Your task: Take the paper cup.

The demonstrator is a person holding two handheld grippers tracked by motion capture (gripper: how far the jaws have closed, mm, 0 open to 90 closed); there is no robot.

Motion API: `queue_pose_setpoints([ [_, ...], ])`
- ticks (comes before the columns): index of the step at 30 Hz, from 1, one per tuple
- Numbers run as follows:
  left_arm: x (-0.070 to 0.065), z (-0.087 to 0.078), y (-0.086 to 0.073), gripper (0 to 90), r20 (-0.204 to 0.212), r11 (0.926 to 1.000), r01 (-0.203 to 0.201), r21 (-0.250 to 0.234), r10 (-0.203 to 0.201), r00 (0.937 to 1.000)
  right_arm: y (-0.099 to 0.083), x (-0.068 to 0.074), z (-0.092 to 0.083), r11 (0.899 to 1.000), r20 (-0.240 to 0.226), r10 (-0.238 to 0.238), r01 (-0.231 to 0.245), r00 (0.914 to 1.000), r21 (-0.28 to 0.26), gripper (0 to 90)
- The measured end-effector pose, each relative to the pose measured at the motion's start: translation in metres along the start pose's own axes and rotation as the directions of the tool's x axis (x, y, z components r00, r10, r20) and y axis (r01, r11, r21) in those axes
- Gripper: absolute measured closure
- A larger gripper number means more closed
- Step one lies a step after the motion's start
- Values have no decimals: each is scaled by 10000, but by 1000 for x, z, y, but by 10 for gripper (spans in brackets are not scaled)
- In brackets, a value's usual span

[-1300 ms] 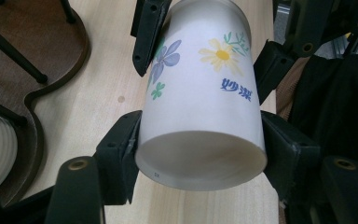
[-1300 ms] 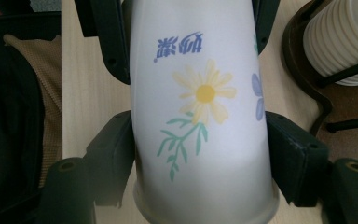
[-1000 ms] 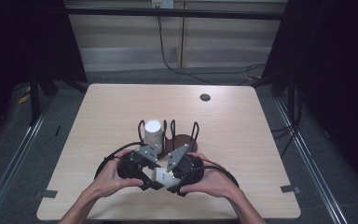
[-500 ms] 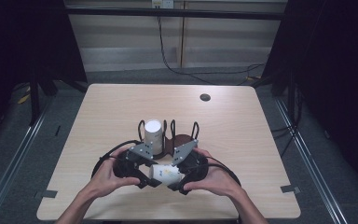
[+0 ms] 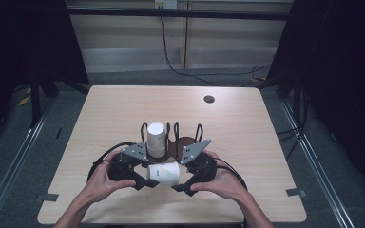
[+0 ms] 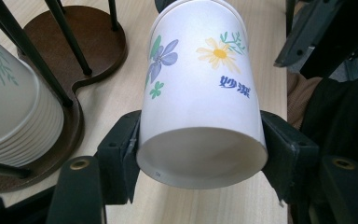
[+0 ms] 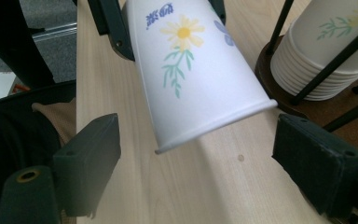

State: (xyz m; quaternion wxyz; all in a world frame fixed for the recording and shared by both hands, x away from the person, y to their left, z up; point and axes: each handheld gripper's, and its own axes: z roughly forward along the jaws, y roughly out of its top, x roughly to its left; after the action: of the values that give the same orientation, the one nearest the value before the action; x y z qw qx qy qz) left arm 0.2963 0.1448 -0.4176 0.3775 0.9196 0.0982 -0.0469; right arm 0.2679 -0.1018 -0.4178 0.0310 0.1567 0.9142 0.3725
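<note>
A white paper cup (image 5: 164, 174) printed with flowers lies level above the table's near edge. My left gripper (image 5: 146, 178) is shut on its base end; in the left gripper view the pads (image 6: 121, 154) press both sides of the cup (image 6: 200, 93). My right gripper (image 5: 180, 183) faces it from the other side, and its jaws have just been opening. In the right gripper view they (image 7: 196, 158) stand wide on either side of the cup's rim (image 7: 191, 70) without touching it. Behind stands a brown cup holder (image 5: 184, 142) with black posts and a stack of cups (image 5: 155, 137).
The holder's stack (image 6: 14, 107) sits close to the left jaw, and the same stack (image 7: 326, 51) is beside the right one. A small dark disc (image 5: 209, 99) lies at the far right of the wooden table (image 5: 104, 109). Cables loop out from both grippers.
The right gripper's jaws have spread apart and come off the cup. The cup now shows lying level between the two grippers. Both hands have stayed in place.
</note>
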Motion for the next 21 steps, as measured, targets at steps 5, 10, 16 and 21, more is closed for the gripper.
queue_pose_setpoints([
  [5,0,-3,-2,366,-39,9998,27,-207,-27,10000,-3,-2,-4,9990,-104,196,-200,9998,-395,145],
  [10,1,-5,-4,366,-146,9987,89,-495,-96,9998,-4,-3,-7,9966,-101,350,-357,9993,-744,145],
  [16,2,-9,-7,365,-250,9959,207,-878,-230,9994,-7,-4,-11,9908,-147,553,-567,9984,-1229,147],
  [21,3,-11,-8,365,-290,9940,261,-1063,-293,9991,-10,-7,-18,9809,-249,818,-849,9963,-1748,147],
])
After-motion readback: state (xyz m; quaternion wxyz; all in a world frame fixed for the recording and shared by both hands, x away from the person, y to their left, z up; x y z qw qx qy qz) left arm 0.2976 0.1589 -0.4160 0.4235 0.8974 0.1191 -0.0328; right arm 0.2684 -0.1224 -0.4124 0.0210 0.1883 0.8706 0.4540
